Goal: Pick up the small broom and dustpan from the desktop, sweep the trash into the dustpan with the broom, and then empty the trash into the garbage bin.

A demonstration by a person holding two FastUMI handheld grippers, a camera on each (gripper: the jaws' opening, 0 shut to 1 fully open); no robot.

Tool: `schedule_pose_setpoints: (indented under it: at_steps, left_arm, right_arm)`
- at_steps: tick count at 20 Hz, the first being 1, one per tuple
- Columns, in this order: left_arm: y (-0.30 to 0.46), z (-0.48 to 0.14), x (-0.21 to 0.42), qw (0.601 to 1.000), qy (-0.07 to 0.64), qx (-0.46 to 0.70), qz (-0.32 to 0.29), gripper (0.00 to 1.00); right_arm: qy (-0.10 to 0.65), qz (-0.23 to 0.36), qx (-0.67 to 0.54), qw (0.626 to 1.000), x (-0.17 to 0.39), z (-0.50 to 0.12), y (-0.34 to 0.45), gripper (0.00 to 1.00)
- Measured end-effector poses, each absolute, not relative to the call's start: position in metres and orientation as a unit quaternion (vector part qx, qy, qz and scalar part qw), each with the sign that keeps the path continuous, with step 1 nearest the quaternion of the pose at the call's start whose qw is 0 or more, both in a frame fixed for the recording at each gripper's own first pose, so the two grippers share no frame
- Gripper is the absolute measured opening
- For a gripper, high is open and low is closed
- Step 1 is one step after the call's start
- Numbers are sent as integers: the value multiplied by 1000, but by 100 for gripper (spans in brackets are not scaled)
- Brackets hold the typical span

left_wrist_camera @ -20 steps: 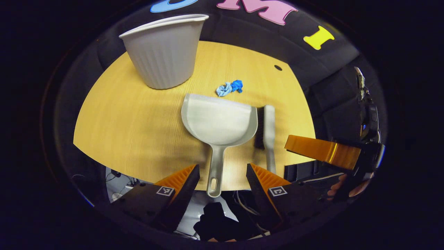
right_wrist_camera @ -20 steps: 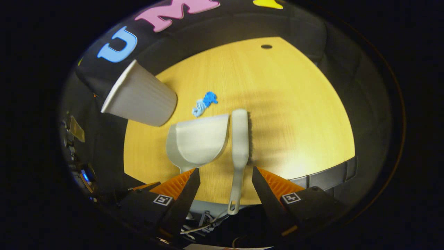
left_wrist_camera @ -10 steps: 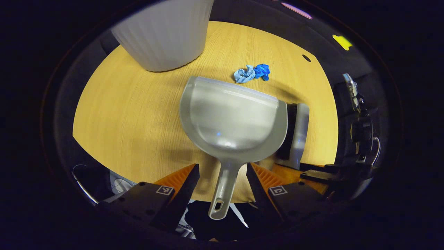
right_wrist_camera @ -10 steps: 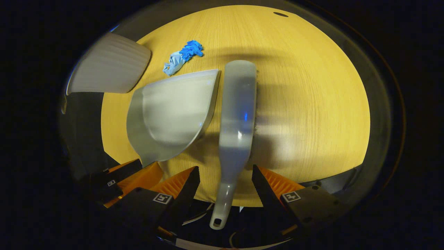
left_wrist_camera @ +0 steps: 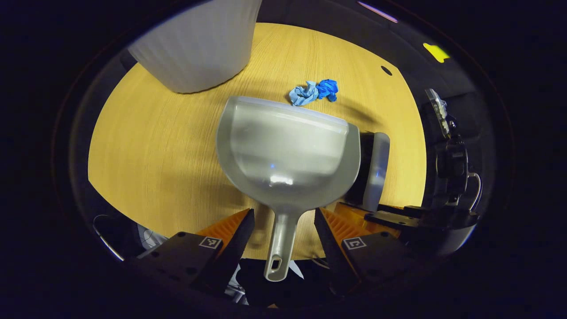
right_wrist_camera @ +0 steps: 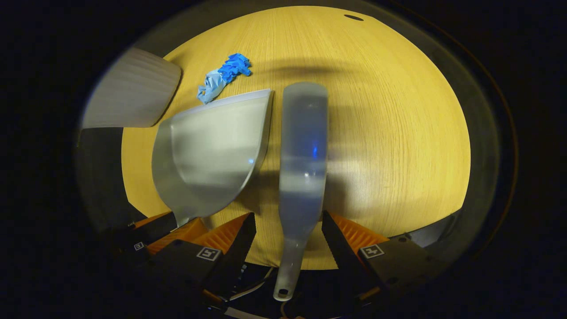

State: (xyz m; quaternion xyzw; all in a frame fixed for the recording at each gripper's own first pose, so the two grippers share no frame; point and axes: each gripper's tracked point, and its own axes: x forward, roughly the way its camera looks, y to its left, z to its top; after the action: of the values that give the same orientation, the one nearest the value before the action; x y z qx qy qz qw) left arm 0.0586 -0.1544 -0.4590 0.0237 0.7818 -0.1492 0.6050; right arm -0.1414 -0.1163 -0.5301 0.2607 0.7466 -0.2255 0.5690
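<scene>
One dustpan (left_wrist_camera: pixel 285 153), one broom (right_wrist_camera: pixel 303 155) and one trash wad (left_wrist_camera: pixel 313 91) lie on the worktop (left_wrist_camera: pixel 150 146) near one bin (left_wrist_camera: pixel 195 48). Left gripper (left_wrist_camera: pixel 283 230) jaws spread astride the dustpan handle; right gripper (right_wrist_camera: pixel 289 235) jaws spread astride the broom handle.

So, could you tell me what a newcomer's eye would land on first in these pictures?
Probably the pale grey dustpan in the middle of the wooden desktop, its handle lying between the open fingers of the left gripper. Next, the crumpled blue trash just beyond the pan's front edge. Beside the pan lies the small broom, its handle between the open right gripper.
</scene>
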Motion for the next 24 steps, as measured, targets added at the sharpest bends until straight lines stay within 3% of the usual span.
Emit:
schedule_pose_setpoints:
  at_steps: [17,18,19,20,21,24]
  left_arm:
    - [-151,-494,59,564,808,74,-152,82]
    - [-152,-498,59,562,809,74,-152,82]
    - [-152,-500,59,560,811,73,-154,82]
    - [-153,-502,58,559,811,74,-158,82]
    - [-154,-505,59,558,810,78,-163,81]
    - [-155,-509,59,559,808,79,-167,72]
  right_arm:
    - [742,-251,268,561,-141,-537,-128,97]
    - [741,-253,267,562,-140,-538,-128,86]
    - [743,-252,266,560,-141,-539,-127,86]
    - [744,-250,266,560,-141,-540,-124,93]
    - [747,-248,261,559,-142,-542,-124,90]
    - [747,-251,254,561,-144,-549,-127,48]
